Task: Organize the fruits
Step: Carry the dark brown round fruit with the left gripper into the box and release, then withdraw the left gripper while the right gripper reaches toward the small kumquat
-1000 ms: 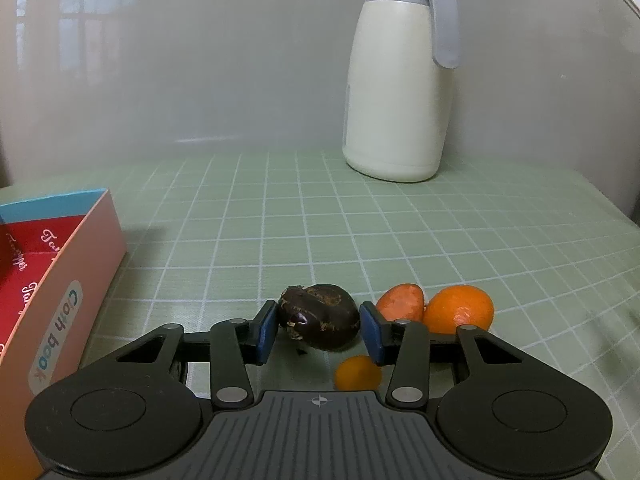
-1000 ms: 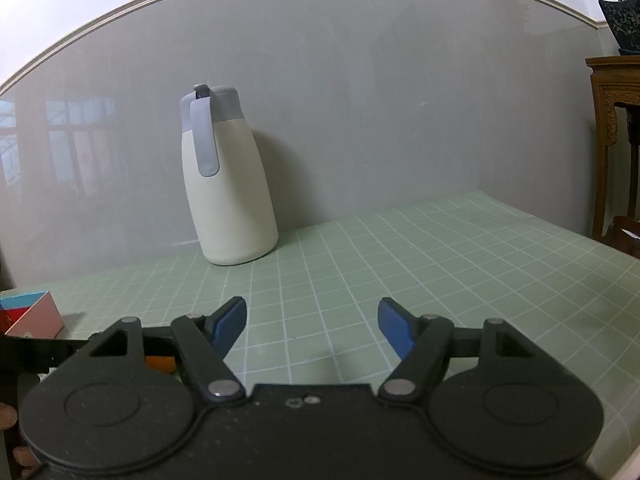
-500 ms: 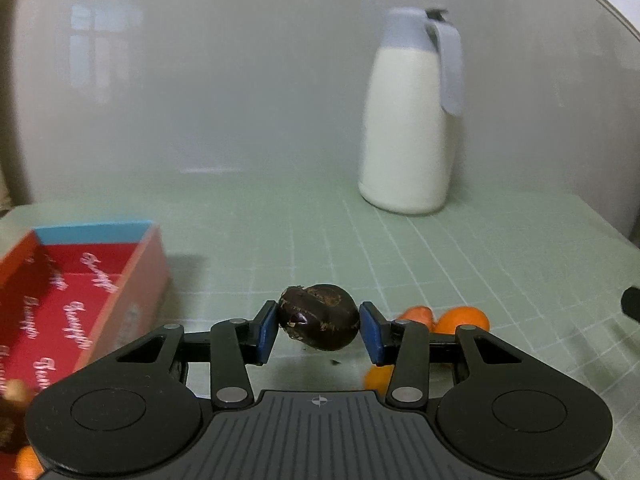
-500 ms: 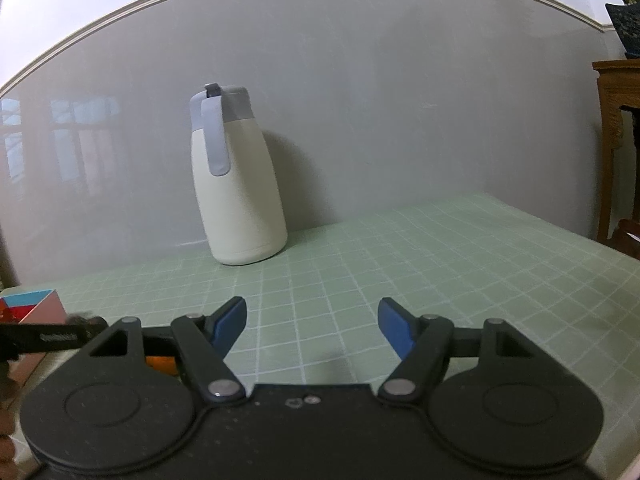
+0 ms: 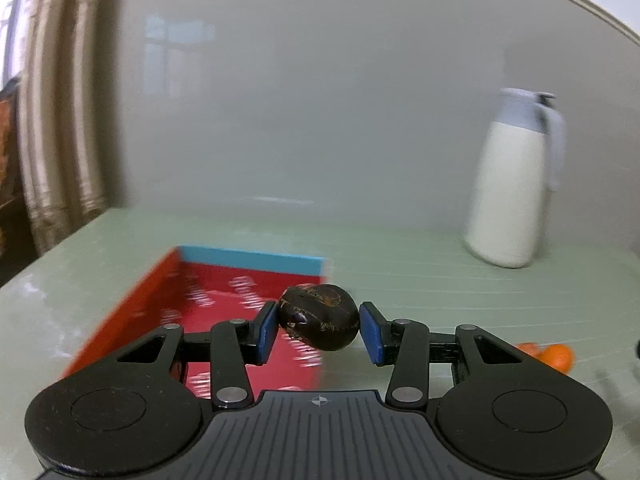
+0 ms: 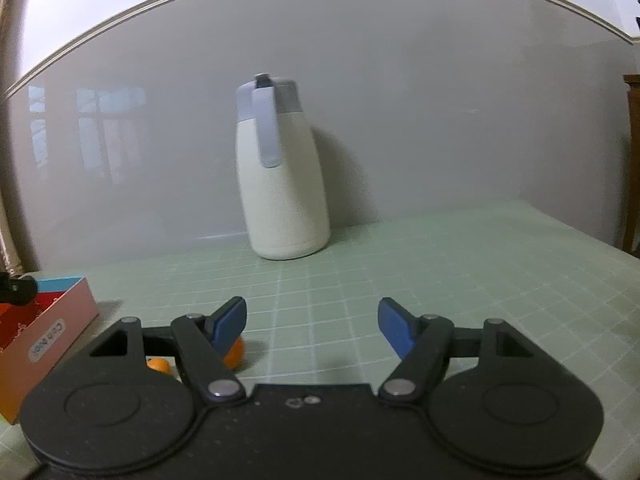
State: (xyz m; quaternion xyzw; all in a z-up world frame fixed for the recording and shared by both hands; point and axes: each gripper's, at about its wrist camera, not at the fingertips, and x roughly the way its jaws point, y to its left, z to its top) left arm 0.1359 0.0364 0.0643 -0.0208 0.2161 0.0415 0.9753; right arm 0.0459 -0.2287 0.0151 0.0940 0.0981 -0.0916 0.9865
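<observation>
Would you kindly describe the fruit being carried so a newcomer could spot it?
Find the red box on the green table. Just above its near right corner, the left tool grips a dark brown fruit, glossy and wrinkled, unlike the orange fruits lying farther right.

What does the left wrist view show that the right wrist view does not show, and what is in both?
Only the left wrist view: the left gripper shut on a dark round fruit, and the curtain.

Only the right wrist view: the right gripper, open and empty, and the box's printed pink side.

Both: the red box, the white jug, the orange fruits, the green table.
</observation>
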